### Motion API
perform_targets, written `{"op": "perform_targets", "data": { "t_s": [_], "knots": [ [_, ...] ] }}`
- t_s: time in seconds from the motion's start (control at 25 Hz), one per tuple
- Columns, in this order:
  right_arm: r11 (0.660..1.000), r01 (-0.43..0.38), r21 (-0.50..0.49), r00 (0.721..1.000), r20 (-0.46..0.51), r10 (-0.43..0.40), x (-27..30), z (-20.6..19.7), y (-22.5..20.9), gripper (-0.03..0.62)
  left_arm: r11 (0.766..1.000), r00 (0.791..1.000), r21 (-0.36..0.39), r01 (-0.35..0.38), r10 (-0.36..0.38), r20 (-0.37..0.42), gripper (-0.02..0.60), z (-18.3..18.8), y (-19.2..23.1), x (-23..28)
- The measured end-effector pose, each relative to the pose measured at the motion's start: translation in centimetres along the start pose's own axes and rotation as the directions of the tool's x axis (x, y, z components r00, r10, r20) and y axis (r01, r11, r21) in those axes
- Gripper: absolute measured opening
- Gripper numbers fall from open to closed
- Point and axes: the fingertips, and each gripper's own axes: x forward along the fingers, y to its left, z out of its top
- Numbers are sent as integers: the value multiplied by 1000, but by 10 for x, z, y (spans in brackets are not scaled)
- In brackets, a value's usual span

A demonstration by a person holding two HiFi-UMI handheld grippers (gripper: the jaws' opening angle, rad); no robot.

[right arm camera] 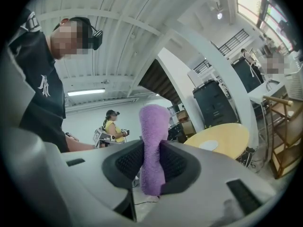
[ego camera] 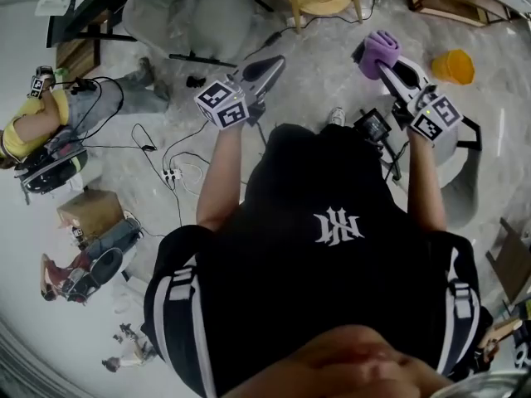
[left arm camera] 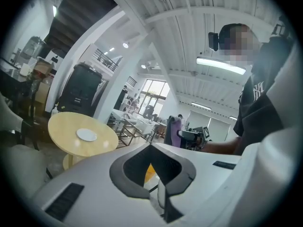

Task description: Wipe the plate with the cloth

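I see the small white round plate (left arm camera: 87, 135) on the round pale wooden worktop (left arm camera: 61, 126), well apart from me. My right tool (right arm camera: 152, 162) pinches the purple fuzzy cloth (right arm camera: 152, 126); the left tool (left arm camera: 154, 174) is closed and empty. Unbraced, the plate may skid when wiped.

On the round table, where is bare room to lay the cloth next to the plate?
The round table holds only the white plate; the bare wood all round it, out to the rim, is free. The floor at the head view's left is crowded with cables.
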Motion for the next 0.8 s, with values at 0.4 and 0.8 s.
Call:
{"op": "perform_targets", "data": {
  "t_s": [0.4,0.8],
  "knots": [
    [999,5,44,1000,-20,-4,43,23,-77,94,1000,1000,-16,4,-4,0,5,41,64,55],
    [997,78,-9,997,-27,-78,111,59,-139,94,997,998,-45,68,-68,16,5,67,163,106]
  ]
}}
